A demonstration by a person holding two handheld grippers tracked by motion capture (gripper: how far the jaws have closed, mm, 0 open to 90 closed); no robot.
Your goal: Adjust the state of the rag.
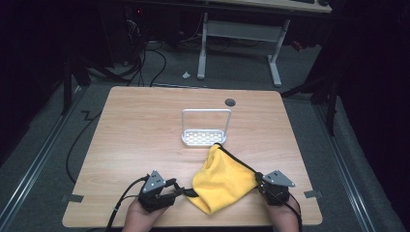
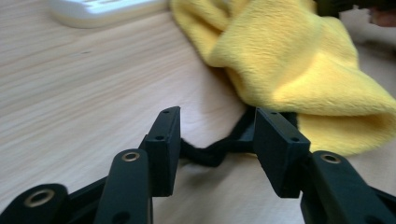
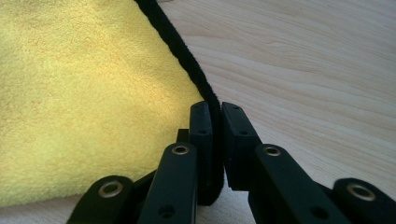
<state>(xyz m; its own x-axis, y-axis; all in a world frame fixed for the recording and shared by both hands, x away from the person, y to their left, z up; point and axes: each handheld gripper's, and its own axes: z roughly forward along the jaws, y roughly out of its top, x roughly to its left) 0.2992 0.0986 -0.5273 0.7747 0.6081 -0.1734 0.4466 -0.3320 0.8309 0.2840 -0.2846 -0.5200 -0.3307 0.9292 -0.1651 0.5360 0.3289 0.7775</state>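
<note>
A yellow cloth (image 1: 222, 179) with a black trimmed edge lies bunched on the wooden table (image 1: 140, 130), near its front edge. My right gripper (image 1: 258, 180) is at the cloth's right corner. In the right gripper view that gripper (image 3: 215, 112) is shut on the black trim, with the yellow cloth (image 3: 70, 93) spreading out to the left. My left gripper (image 1: 181, 191) is at the cloth's left corner. Its jaws (image 2: 217, 126) stand open, and the black trim (image 2: 210, 151) runs loose on the table between them, with the cloth (image 2: 289, 56) just beyond.
A small white rack (image 1: 205, 137) with a tall wire handle stands at the table's middle, just behind the cloth, and its base (image 2: 93, 9) appears at the top of the left gripper view. A dark round grommet (image 1: 230, 102) sits near the far edge. Cables trail off the front left.
</note>
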